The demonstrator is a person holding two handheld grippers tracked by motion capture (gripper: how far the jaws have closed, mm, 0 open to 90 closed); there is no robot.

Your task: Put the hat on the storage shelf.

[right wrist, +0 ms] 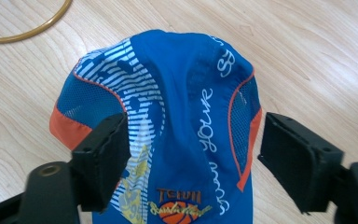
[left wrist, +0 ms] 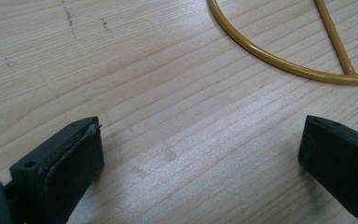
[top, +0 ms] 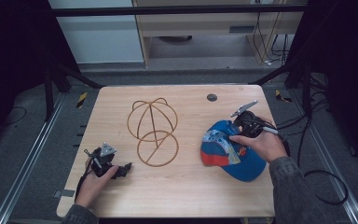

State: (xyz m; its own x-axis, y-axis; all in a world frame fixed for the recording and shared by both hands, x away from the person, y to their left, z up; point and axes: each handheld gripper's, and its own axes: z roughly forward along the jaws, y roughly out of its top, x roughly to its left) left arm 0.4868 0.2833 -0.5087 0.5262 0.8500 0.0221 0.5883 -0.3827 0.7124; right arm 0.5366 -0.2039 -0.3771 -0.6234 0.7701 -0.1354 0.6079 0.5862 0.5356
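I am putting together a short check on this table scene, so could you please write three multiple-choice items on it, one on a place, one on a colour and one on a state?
1. Where does the cap lie, as the high view shows it?
A. Right part of the table
B. Far left corner
C. On the floor

2. What colour is the wire frame?
A. Silver
B. Yellow-gold
C. Black

3. How is the left claw?
A. Shut on the frame
C. Shut on the cap
B. Open over bare wood

Answers:
1 A: the cap sits on the right part, under the right claw.
2 B: its rings and ribs show yellow-gold in the high view and the left gripper view.
3 B: the jaws stand wide apart with only tabletop between them.
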